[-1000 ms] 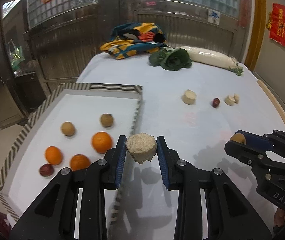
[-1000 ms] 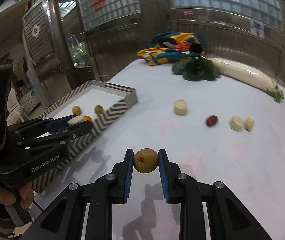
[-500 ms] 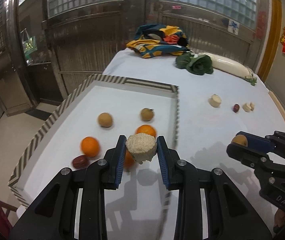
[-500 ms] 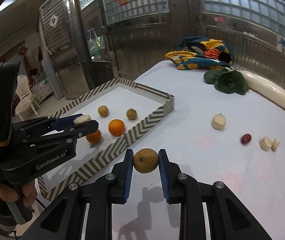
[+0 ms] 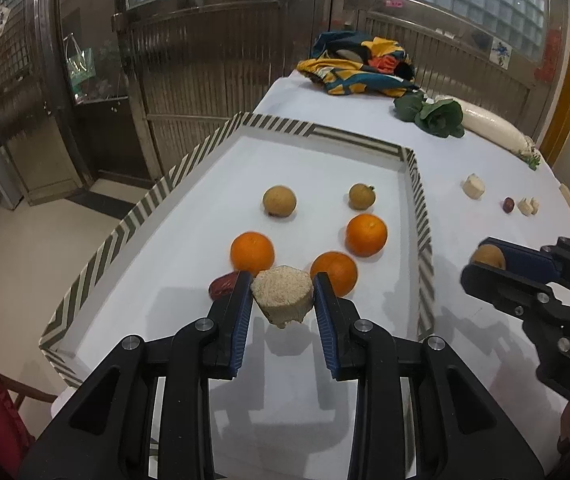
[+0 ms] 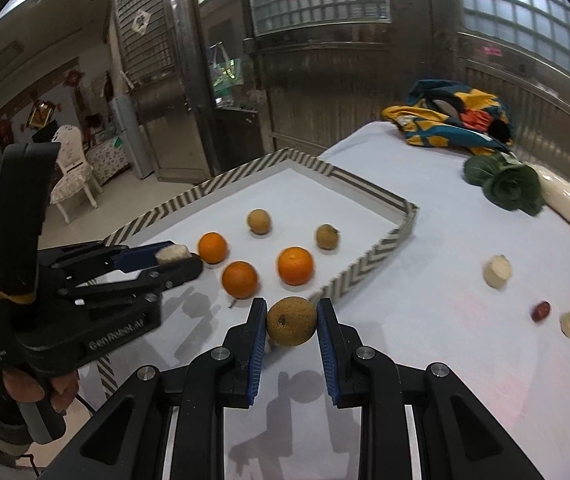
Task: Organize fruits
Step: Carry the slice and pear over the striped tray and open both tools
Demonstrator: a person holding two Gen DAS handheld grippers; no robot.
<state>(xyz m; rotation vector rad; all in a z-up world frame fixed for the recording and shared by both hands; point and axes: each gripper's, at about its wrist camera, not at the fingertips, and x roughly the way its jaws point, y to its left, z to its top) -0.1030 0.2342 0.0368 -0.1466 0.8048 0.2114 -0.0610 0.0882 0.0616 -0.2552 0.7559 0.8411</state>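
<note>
White table (image 5: 465,168), striped tray (image 5: 325,133) of oranges, left gripper (image 5: 283,300) clamping beige chunk (image 5: 283,294), right gripper (image 6: 291,320) clamping brown fruit (image 6: 291,320)

- The tray (image 5: 189,164), at the centre of the left wrist view, looks like card, with matt striped walls and a plain white floor.
- The oranges (image 5: 366,235) have a glossy, finely dimpled peel.
- The pale chunk (image 5: 283,295) at lower centre is rough and fibrous.
- The brown fruit (image 6: 291,320), at the centre of the right wrist view, has dull, speckled skin.
- The table (image 6: 485,360) carries smooth white cloth.
- The doors (image 5: 213,80) at upper left are ribbed, brushed metal.
- The bundle (image 5: 361,64) at upper centre is crumpled printed fabric.
</note>
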